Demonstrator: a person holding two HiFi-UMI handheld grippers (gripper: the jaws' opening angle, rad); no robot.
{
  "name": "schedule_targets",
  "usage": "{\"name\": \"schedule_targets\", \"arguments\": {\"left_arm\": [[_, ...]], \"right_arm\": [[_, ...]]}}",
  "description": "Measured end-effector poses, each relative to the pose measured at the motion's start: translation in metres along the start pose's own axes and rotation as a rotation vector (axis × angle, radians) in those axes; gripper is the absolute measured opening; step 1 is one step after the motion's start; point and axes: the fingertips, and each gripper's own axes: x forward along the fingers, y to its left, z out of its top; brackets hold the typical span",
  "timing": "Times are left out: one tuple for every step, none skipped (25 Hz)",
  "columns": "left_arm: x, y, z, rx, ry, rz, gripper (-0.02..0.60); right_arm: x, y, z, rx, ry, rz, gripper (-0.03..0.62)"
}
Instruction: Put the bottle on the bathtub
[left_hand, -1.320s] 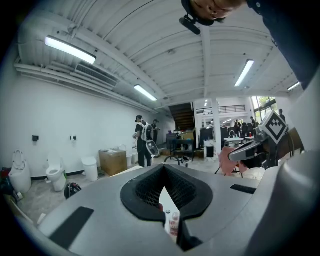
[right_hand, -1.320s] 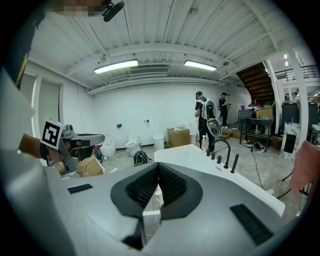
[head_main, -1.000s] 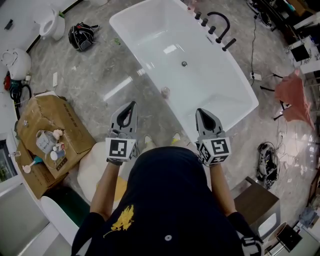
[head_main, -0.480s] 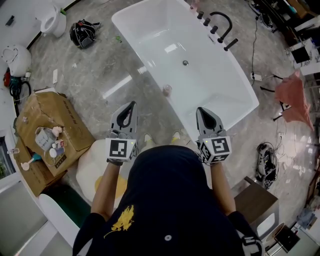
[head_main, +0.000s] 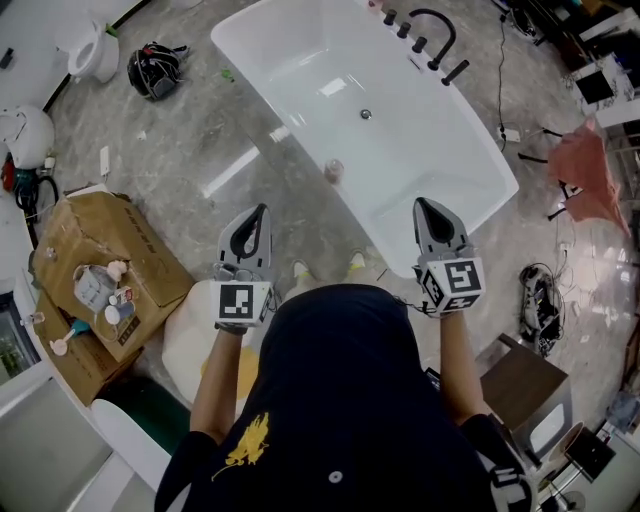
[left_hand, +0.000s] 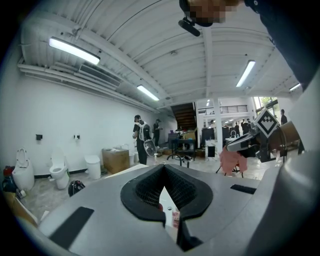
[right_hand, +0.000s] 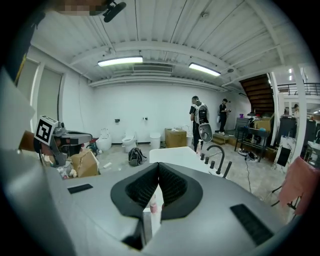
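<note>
A small pink bottle (head_main: 334, 170) stands upright on the left rim of the white bathtub (head_main: 440, 170), held by nothing. It also shows through the jaw gap as the bottle (left_hand: 175, 218) in the left gripper view and the bottle (right_hand: 153, 206) in the right gripper view. My left gripper (head_main: 258, 211) hangs over the grey floor, short of the bottle, its jaws shut and empty. My right gripper (head_main: 425, 204) hovers over the tub's near corner, also shut with nothing in it. The left gripper (left_hand: 164, 166) and the right gripper (right_hand: 158, 164) show their tips touching.
A black faucet (head_main: 432, 35) sits at the tub's far end. An open cardboard box (head_main: 105, 265) with small items lies on the floor at left. A toilet (head_main: 88, 48) and a black bag (head_main: 152, 70) are beyond. A pink cloth (head_main: 588, 172), cables and a brown cabinet (head_main: 520, 385) are at right.
My right gripper has shifted to the right and a little forward over the tub's corner. The left gripper and the bottle have stayed where they were.
</note>
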Motion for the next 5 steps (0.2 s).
{"name": "schedule_targets", "arguments": {"left_arm": [[-0.004, 0.004, -0.001, 0.006, -0.004, -0.001, 0.017], [-0.008, 0.011, -0.003, 0.013, -0.006, 0.004, 0.017], [-0.013, 0.02, -0.005, 0.018, -0.008, 0.015, 0.017], [-0.018, 0.03, -0.007, 0.023, -0.01, 0.028, 0.017], [-0.023, 0.041, -0.008, 0.027, -0.012, 0.043, 0.017]], "right_arm": [[0.002, 0.002, 0.002, -0.016, 0.003, 0.004, 0.0], [0.007, 0.004, 0.006, -0.034, 0.004, 0.013, 0.0], [0.013, 0.008, 0.01, -0.054, 0.003, 0.027, 0.001], [0.021, 0.013, 0.014, -0.076, -0.001, 0.043, 0.001], [0.029, 0.018, 0.019, -0.098, -0.004, 0.06, 0.0]]}}
